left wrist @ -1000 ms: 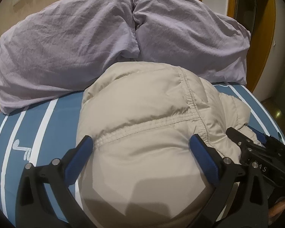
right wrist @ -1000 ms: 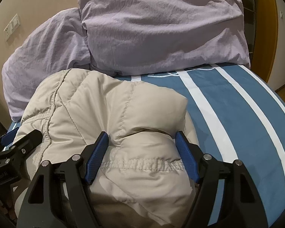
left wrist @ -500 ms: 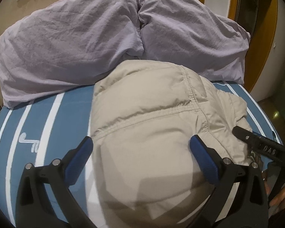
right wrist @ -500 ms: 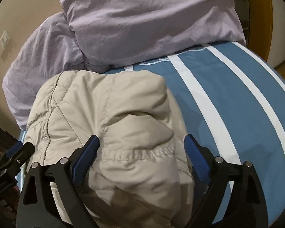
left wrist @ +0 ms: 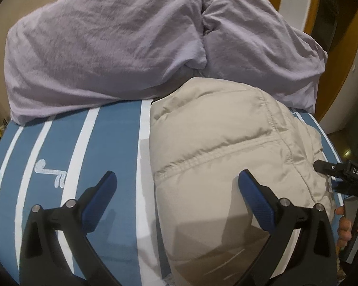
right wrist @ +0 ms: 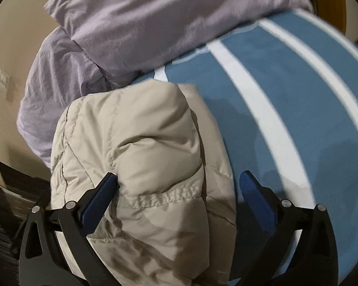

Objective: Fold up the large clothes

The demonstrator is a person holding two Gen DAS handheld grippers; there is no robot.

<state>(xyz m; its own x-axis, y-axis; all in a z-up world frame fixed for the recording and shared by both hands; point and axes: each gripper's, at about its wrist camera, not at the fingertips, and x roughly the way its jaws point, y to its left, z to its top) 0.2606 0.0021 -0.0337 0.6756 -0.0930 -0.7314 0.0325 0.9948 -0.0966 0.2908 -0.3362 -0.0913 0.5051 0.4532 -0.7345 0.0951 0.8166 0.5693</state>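
In the left wrist view, a beige padded jacket [left wrist: 229, 152] is seen lying folded into a thick bundle on a bed covered with a blue sheet with white stripes [left wrist: 102, 143]. The fabric is puffy and slightly shiny, with stitched quilting seams and a gathered seam running across the middle. Its far edge is touching two lilac pillows [left wrist: 102, 54] that are placed at the head of the bed. The left gripper [left wrist: 176, 191] is held above the near part of the bed, and its blue-padded fingers [left wrist: 100, 197] are spread wide with nothing between them; the right one is over the jacket, the left one over the sheet. At the right edge, part of the other gripper is visible just beside the jacket, with some of the person's hand [left wrist: 346, 224] on it.

In the right wrist view, which is somewhat blurred, the same jacket [right wrist: 143, 147] is seen as a rounded bundle with deep creases and a folded layer below it on the right. The right gripper [right wrist: 179, 190] is also wide apart; its left finger is against a fold of the jacket, but the fabric is not clamped.
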